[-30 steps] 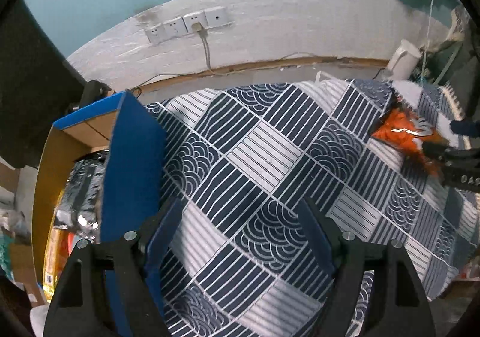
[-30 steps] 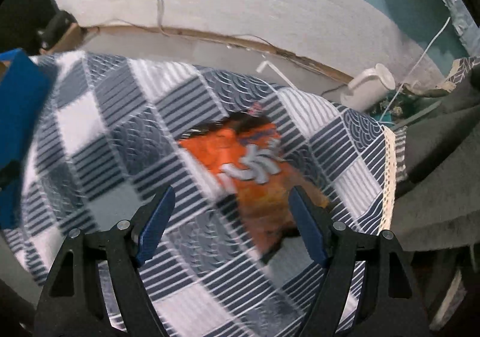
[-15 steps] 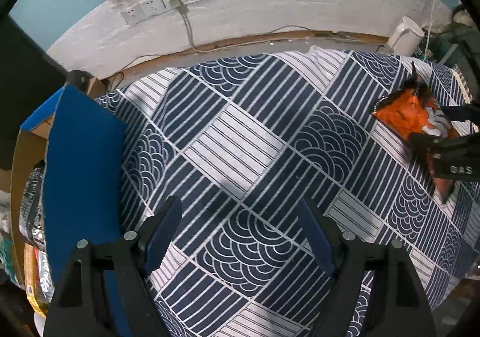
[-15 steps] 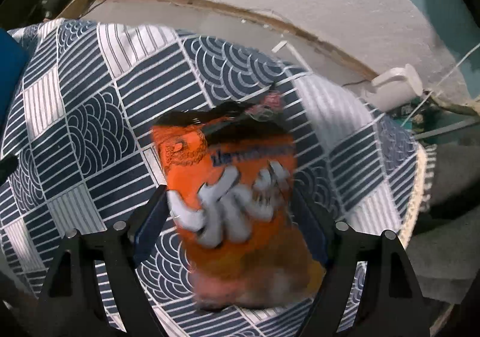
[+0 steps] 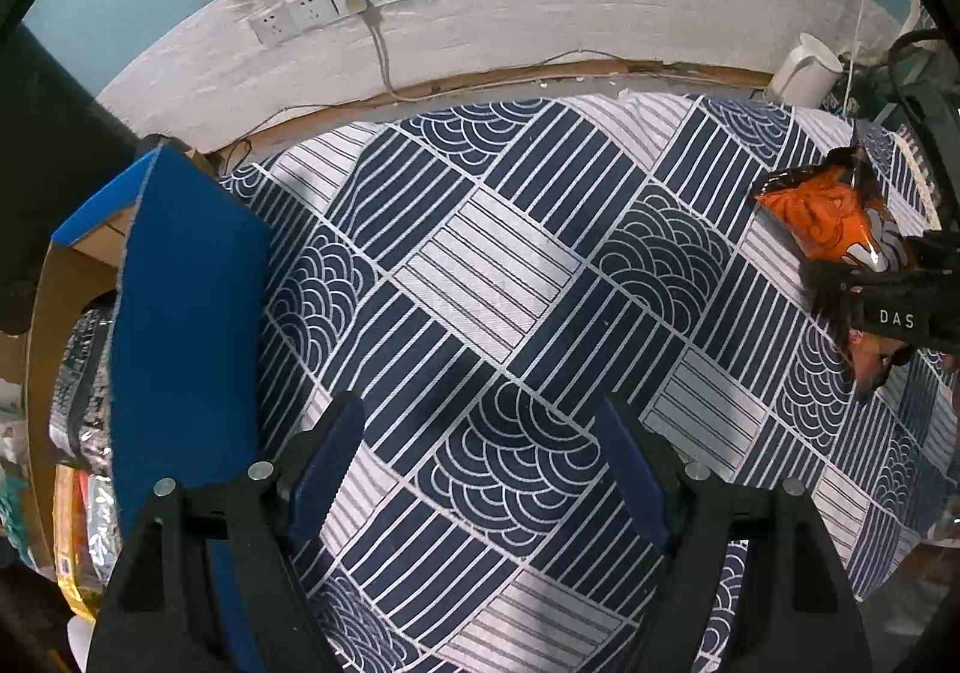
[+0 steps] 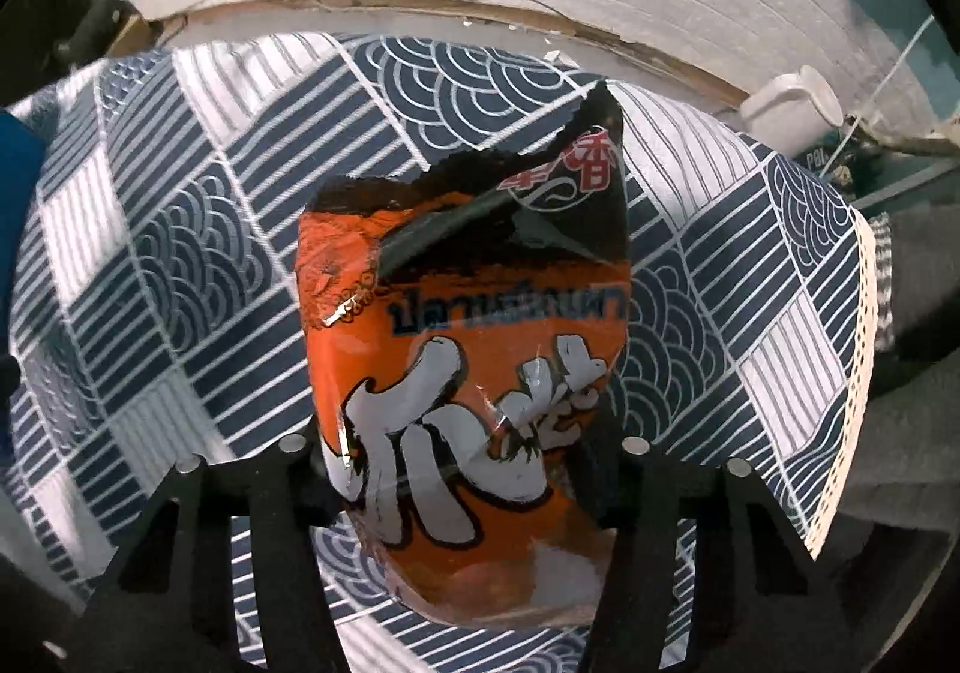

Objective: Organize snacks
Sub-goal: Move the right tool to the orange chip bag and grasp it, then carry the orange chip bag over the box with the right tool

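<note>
An orange snack bag (image 6: 468, 373) with white lettering and a black top sits between the jaws of my right gripper (image 6: 462, 457), which is shut on it above the patterned cloth; the fingertips are hidden behind the bag. The bag also shows at the right in the left wrist view (image 5: 834, 217), held by the right gripper (image 5: 888, 295). My left gripper (image 5: 480, 469) is open and empty over the cloth. A blue-flapped cardboard box (image 5: 180, 313) at the left holds several snack packs (image 5: 84, 373).
A blue-and-white patterned cloth (image 5: 492, 277) covers the table. A white kettle (image 5: 804, 70) stands at the back right by the wall. Wall sockets with a plugged cable (image 5: 354, 1) sit behind. The cloth's fringed right edge (image 6: 852, 361) drops off.
My right gripper has closed on the orange bag and lifted it off the cloth. The left gripper has swung slightly, staying open beside the box.
</note>
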{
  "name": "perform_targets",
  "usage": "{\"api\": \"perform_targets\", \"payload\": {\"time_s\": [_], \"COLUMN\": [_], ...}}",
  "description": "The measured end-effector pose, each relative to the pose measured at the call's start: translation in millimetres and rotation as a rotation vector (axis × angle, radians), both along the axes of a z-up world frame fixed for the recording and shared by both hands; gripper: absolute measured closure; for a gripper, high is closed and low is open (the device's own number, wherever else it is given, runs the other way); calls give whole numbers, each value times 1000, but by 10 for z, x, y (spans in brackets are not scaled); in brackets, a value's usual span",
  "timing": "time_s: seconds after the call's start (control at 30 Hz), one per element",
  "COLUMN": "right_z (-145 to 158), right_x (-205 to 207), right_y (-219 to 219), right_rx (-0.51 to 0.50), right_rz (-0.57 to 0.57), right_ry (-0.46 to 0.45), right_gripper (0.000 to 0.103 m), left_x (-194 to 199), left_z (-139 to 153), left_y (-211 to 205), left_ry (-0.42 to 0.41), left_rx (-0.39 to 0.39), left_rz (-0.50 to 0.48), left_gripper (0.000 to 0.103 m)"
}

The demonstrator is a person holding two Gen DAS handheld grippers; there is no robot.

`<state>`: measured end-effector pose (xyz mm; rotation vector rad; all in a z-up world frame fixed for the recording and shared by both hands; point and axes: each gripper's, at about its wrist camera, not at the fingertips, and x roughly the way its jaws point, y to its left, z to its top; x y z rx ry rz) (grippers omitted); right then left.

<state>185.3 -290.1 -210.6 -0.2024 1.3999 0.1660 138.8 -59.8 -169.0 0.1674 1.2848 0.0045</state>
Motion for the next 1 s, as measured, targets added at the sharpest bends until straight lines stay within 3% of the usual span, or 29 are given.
{"api": "perform_targets", "payload": {"time_s": [0.37, 1.0], "right_z": [523, 1380], "right_x": [-262, -526], "right_y": [474, 1900], "right_rx": [125, 285], "right_rz": [-30, 136], "right_ry": [-78, -133], "right_gripper": [51, 51], "left_x": [-244, -668], "left_z": [342, 1177], "left_y": [309, 1370], "left_ry": [-59, -234], "left_rx": [-19, -26], "left_rz": [33, 187], "left_gripper": [22, 22]}}
